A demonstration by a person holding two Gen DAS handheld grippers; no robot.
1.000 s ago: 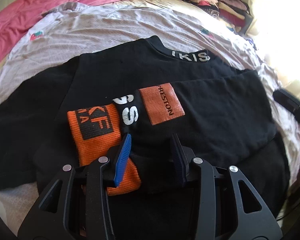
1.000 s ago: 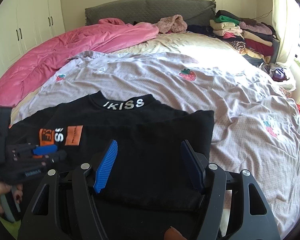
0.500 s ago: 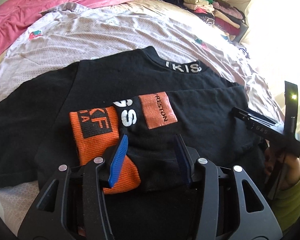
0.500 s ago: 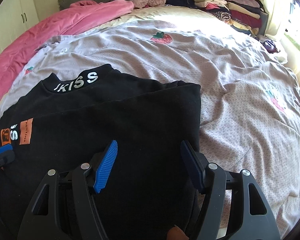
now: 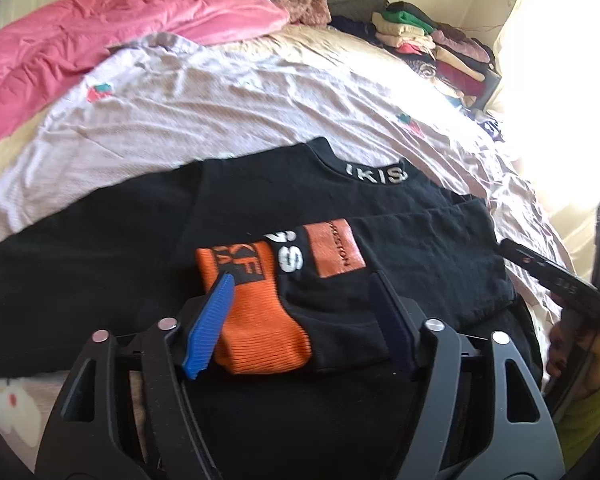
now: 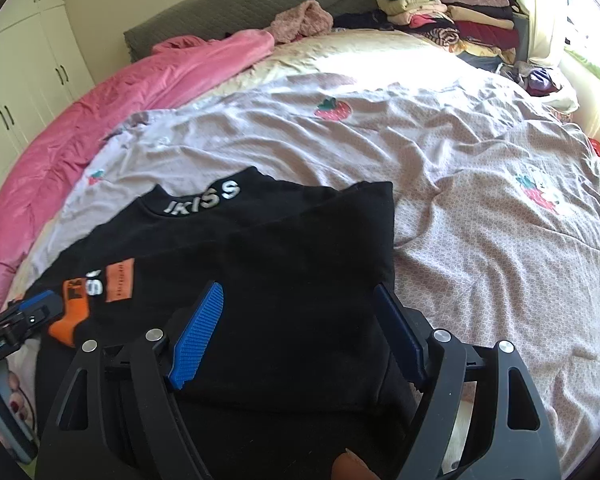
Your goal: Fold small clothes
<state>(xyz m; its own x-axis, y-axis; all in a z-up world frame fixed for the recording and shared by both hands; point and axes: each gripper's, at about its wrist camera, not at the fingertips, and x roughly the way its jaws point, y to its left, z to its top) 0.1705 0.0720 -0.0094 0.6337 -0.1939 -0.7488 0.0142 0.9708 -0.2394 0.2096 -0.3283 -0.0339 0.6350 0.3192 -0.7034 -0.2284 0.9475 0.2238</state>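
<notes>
Bedsheet (image 6: 480,168) unchanged; left gripper (image 5: 300,312) jaws opened off the orange cuff (image 5: 260,320).

A black top (image 5: 260,216) carries white lettering on its collar (image 5: 374,172), an orange ribbed cuff (image 5: 260,328) with a black block print, and a rust-orange patch (image 5: 336,248). The bedsheet (image 6: 460,200) is pale lilac, finely dotted, with red strawberries. A pink quilt (image 6: 100,120) fills the upper left.

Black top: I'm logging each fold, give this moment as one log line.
stage: sleeve folded across | black top: flat on bed | left gripper: jaws just opened, over orange cuff | right gripper: open, empty
</notes>
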